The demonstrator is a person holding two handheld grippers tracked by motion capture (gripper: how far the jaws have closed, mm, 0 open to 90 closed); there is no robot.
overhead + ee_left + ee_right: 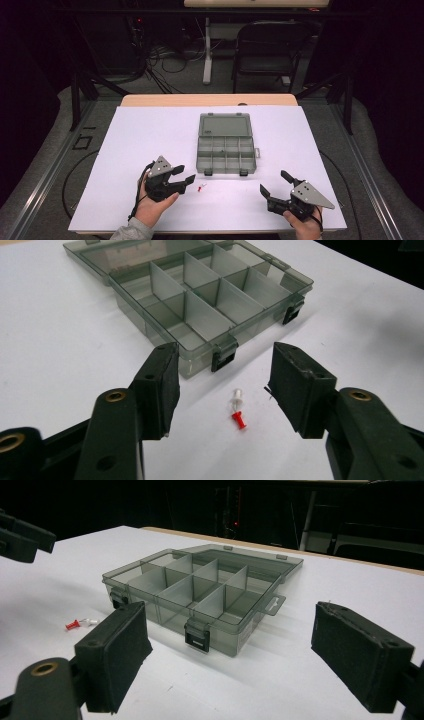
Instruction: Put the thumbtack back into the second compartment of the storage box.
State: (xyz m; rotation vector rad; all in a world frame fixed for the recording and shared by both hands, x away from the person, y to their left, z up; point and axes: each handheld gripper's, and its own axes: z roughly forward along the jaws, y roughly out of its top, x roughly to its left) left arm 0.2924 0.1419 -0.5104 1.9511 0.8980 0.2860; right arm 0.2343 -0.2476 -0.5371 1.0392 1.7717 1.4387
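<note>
A grey see-through organiser box point(226, 149) lies open in the middle of the white table cover, lid folded back, its several compartments bare point(200, 300) point(200, 592). A red push pin point(239, 419) and a clear push pin point(237, 396) lie touching on the cover just in front of the box's left latch point(202, 188) point(79, 624). My left gripper point(184, 176) is open, low over the cover, with the two pins ahead between its jaws point(225, 390). My right gripper point(276, 183) is open at the front right, aimed at the box point(230, 645).
The white cover point(150, 135) spans the wooden table point(210, 100). Behind the table stand a dark chair point(270, 47) and a white desk leg point(207, 50) among floor cables. Black frame rails run along both sides.
</note>
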